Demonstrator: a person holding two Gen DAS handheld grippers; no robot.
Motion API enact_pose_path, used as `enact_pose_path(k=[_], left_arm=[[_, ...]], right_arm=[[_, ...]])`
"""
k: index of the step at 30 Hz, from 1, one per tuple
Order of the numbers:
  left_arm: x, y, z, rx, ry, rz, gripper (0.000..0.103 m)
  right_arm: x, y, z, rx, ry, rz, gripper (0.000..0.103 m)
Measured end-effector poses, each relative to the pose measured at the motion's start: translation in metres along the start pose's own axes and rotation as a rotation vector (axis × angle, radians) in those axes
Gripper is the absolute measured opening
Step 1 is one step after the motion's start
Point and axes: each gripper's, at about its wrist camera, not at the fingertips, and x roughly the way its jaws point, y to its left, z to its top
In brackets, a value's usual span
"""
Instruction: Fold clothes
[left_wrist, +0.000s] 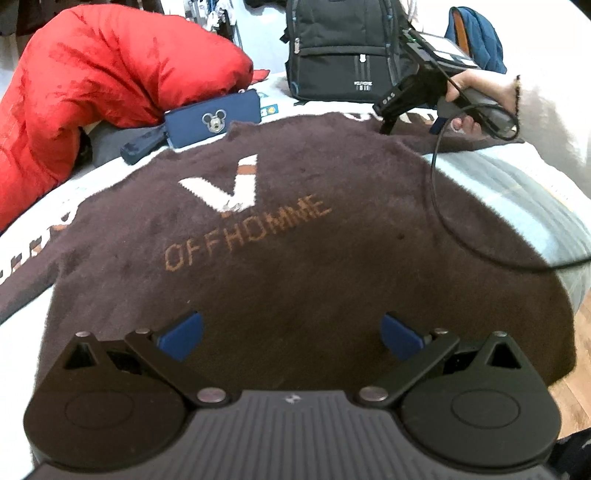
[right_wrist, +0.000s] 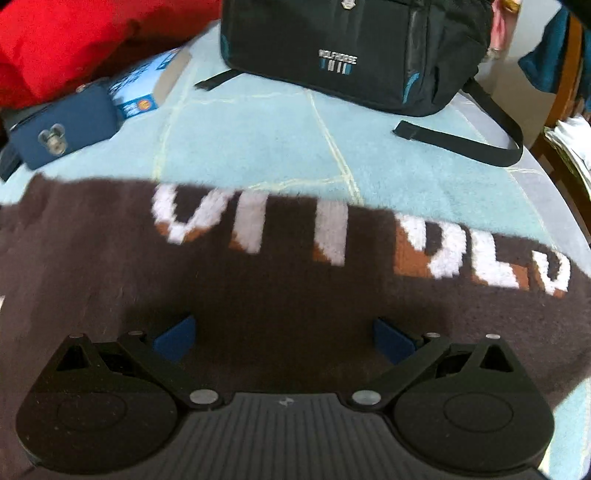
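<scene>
Bedding in pale blue lies under everything you are working on, and the dark brown sweater is spread flat across it, front up. Its long axis runs away from your left tool toward the backpack, with the white V and the orange "OFFHOMME" lettering reading at a slant; a lettered sleeve stretches out sideways at the far end, under your right tool. Behind it sit a red puffy jacket on the left, a black backpack at the far edge, and a navy pouch with a mouse badge just beside the sweater's edge. Your left tool hovers over the sweater's near part, jaws spread wide and empty. Your right tool hangs over the sleeve, jaws likewise apart, gripping nothing.
</scene>
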Motion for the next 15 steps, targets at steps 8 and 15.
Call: enact_pose_path(k=[8,15], left_arm=[[-0.005,0.022,-0.009,-0.051,-0.002,0.014,0.102],[-0.003,0.052,-0.019,-0.139,0.020,0.018,0.102]], right_arm=[[0.004,-0.014,0.025,0.112,-0.060,-0.005,0.103],[-0.046,0.061,0.002,-0.136,-0.064,0.181,0.103]])
